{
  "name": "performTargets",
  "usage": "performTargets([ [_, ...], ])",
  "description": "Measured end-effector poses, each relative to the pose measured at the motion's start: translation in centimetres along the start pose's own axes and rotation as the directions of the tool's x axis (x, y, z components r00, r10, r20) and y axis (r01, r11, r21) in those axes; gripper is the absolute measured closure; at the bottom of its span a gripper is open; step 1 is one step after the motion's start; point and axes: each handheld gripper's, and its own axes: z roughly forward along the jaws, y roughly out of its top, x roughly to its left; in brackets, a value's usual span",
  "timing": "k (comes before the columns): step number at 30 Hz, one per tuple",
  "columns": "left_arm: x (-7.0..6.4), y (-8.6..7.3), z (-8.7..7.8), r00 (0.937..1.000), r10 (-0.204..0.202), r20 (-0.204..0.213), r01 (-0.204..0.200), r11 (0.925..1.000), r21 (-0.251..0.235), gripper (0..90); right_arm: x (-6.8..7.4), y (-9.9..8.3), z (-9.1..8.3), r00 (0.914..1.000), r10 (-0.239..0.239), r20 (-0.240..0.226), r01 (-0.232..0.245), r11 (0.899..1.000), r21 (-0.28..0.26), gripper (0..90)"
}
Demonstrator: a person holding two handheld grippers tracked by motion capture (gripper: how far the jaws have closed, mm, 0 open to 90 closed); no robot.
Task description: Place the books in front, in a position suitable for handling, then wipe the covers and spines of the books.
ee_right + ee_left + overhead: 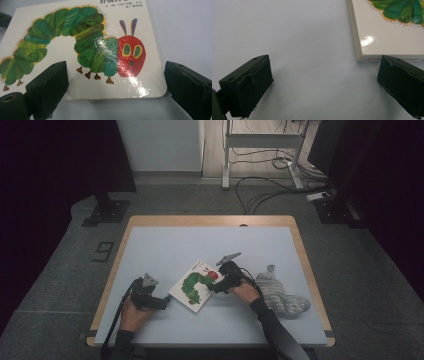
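A white board book [197,285] with a green caterpillar and red face on its cover lies flat near the table's middle front. My left gripper [166,302] sits open just off the book's left corner; the left gripper view has the book's spine corner [387,37] next to the right-hand jaw. My right gripper [216,287] is open at the book's right edge. The right gripper view looks straight onto the cover [85,50], whose near edge lies between the two jaws.
A grey striped plush toy [281,296] lies on the table right of my right hand. The pale blue table top [165,245] has a wooden rim. Cables and desk legs [260,155] stand on the floor beyond.
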Motion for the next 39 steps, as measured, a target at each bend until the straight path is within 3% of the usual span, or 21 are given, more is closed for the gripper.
performTargets([
  [5, 0.0, -0.1, 0.0, 1.0000, -0.003, -0.002, 0.003, 1.0000, 0.000, 0.0, 0.1, -0.4, -0.2, 1.0000, -0.002, 0.004, 0.002, 1.000, -0.017, 6.2],
  [9, 0.0, -0.1, 0.0, 1.0000, -0.003, -0.002, 0.003, 1.0000, 0.002, 0.0, 0.5, -0.4, -0.7, 0.9991, -0.027, 0.032, 0.027, 0.999, -0.018, 7.7],
  [16, -0.1, -0.3, -0.2, 1.0000, -0.001, -0.003, 0.001, 1.0000, 0.001, 0.0, 1.0, -0.3, -3.0, 0.9972, -0.040, 0.063, 0.042, 0.998, -0.040, 7.7],
  [25, 0.1, -1.0, -0.8, 0.9999, -0.007, 0.012, 0.007, 0.9999, 0.008, 0.0, 1.4, -0.6, -6.0, 0.9904, -0.087, 0.108, 0.090, 0.996, -0.027, 7.9],
  [31, 0.3, -1.2, -1.0, 0.9994, -0.022, 0.026, 0.021, 0.9997, 0.015, 0.0, 1.0, -1.4, -8.0, 0.9883, -0.077, 0.132, 0.080, 0.996, -0.024, 6.2],
  [39, 0.3, -1.4, -1.2, 0.9993, -0.022, 0.030, 0.022, 0.9997, 0.014, 0.2, -0.6, -3.2, -11.1, 0.9811, -0.024, 0.192, 0.032, 0.999, -0.037, 4.6],
])
